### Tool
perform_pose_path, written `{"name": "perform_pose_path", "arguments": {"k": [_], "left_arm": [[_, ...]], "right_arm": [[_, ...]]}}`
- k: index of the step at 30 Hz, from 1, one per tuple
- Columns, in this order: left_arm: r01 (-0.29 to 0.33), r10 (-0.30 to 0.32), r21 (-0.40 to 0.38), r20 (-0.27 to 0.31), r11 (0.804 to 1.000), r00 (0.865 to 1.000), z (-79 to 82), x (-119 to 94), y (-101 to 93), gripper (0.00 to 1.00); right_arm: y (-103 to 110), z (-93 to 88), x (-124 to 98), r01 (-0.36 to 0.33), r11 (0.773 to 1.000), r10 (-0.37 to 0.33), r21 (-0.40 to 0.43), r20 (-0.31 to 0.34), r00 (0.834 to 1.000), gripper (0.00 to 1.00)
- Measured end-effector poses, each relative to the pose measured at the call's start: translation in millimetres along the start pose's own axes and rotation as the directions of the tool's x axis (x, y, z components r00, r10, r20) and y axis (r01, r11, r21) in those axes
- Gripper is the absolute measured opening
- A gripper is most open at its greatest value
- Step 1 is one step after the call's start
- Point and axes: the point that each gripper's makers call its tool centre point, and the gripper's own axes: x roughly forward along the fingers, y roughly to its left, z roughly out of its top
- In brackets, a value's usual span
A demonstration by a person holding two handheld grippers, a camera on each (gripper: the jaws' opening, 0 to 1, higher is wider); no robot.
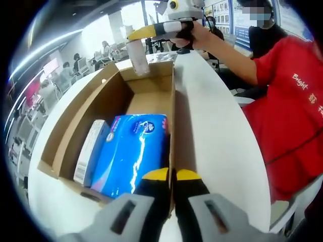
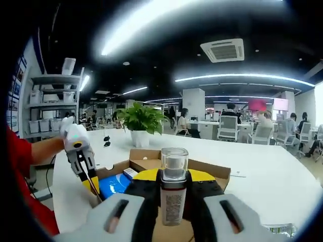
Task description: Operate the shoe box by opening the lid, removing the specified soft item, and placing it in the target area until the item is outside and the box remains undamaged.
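An open cardboard shoe box [image 1: 108, 96] lies on the white table [image 1: 217, 131]. Inside it are a blue soft tissue pack [image 1: 132, 151] and a slim white carton [image 1: 91, 151]. My left gripper [image 1: 172, 174] is shut on the box's right wall. My right gripper [image 2: 174, 177] is shut on a white bottle with a clear cap [image 2: 173, 194], held above the box's [image 2: 146, 160] far end. From the left gripper view, the right gripper [image 1: 139, 36] and the bottle [image 1: 139, 60] hang over the far wall. The left gripper [image 2: 92, 185] pinches the box edge beside the blue pack [image 2: 115, 184].
A person in a red shirt [image 1: 287, 106] sits at the table's right side. A potted plant [image 2: 141, 120] stands on the table beyond the box. Office chairs and desks [image 2: 242, 131] fill the room behind. Shelves [image 2: 50, 103] stand at the left.
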Motion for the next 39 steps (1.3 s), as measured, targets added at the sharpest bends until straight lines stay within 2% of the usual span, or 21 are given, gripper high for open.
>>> {"name": "perform_pose_path", "arguments": {"k": [7, 15, 20, 26, 30, 39], "left_arm": [[-0.002, 0.002, 0.002, 0.0, 1.0, 1.0, 3.8, -0.5, -2.2, 0.02], [-0.003, 0.003, 0.003, 0.002, 1.0, 1.0, 5.8, -0.5, -3.4, 0.02], [-0.007, 0.007, 0.008, 0.003, 1.0, 1.0, 2.1, -0.2, -0.5, 0.02], [0.002, -0.002, 0.018, 0.011, 1.0, 1.0, 5.7, -1.2, -2.5, 0.01], [0.005, -0.005, 0.025, 0.012, 1.0, 1.0, 8.2, -1.7, -3.9, 0.01], [0.001, -0.001, 0.023, 0.011, 1.0, 1.0, 5.7, -1.1, -2.3, 0.01]], "right_arm": [[-4.3, -2.8, 2.2, 0.01, 1.0, -0.01, -0.003, -0.005, 1.0, 0.19], [-2.2, 1.8, -2.4, 0.003, 1.0, -0.003, -0.01, 0.004, 1.0, 0.19], [-1.3, -1.6, -3.4, 0.002, 1.0, -0.002, -0.016, -0.009, 1.0, 0.19], [3.3, 3.0, -8.3, -0.011, 1.0, 0.011, -0.004, -0.007, 1.0, 0.19], [3.1, -1.4, -7.5, -0.005, 1.0, 0.005, 0.002, -0.013, 1.0, 0.19], [-7.6, 6.7, -17.4, 0.023, 0.999, -0.024, 0.029, 0.026, 0.999, 0.19]]}}
